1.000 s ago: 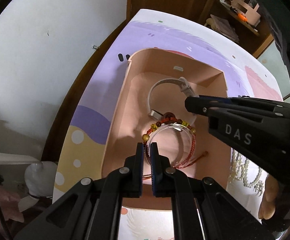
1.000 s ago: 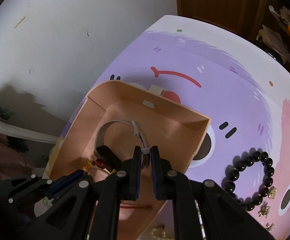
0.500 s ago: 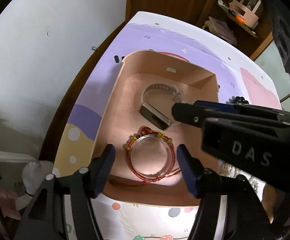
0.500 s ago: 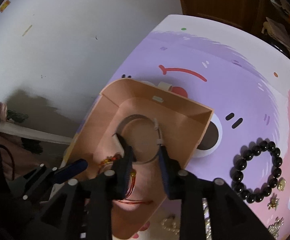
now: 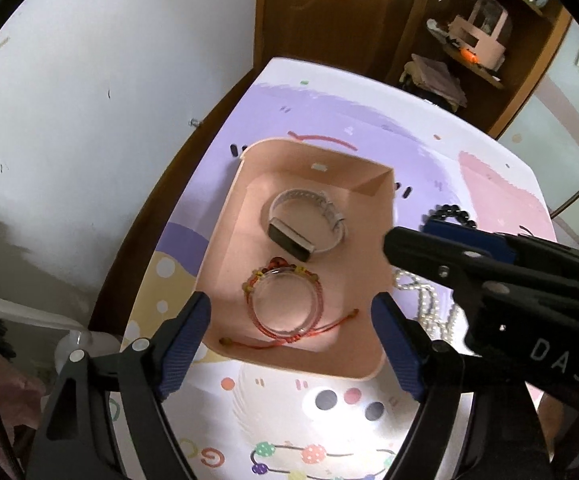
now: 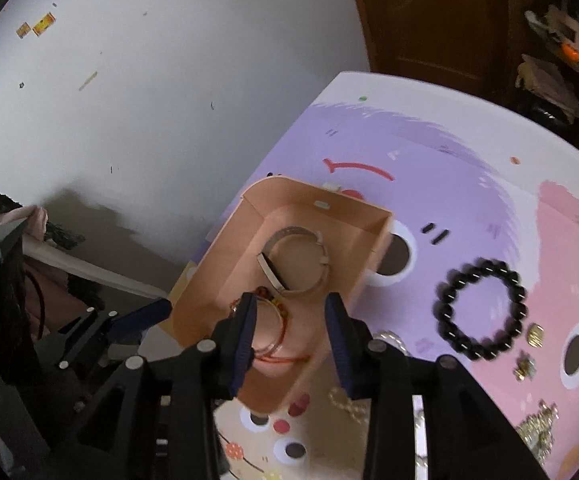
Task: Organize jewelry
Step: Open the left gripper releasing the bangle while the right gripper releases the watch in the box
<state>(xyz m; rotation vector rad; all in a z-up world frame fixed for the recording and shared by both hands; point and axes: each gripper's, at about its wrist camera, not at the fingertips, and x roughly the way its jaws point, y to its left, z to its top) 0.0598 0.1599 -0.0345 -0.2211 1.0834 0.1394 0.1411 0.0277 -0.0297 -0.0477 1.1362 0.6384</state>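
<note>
A peach box [image 5: 225, 240] [image 6: 369, 240] sits on the colourful mat. Inside lie a grey band watch [image 5: 309, 228] [image 6: 289, 260] and a red beaded bracelet with a clear bangle [image 5: 285, 308] [image 6: 277, 320]. My left gripper [image 5: 293, 328] is open and empty above the box's near edge. My right gripper [image 6: 289, 320] is open and empty above the box; it shows in the left wrist view [image 5: 429, 252] at the box's right side. A black bead bracelet [image 6: 481, 312] [image 5: 449, 214], a pearl strand [image 5: 425, 304] [image 6: 349, 400] and gold pieces [image 6: 533, 336] lie on the mat outside the box.
The mat [image 5: 329, 420] covers a table with its left edge near a white wall [image 5: 89, 100]. A wooden door [image 5: 329, 8] and shelves [image 5: 481, 40] stand beyond the far end. More gold jewellery [image 6: 537, 428] lies at the right of the mat.
Both grippers opened, letting go of the bangle and the watch, which now lie in the box. Both grippers then pulled back and up from the box.
</note>
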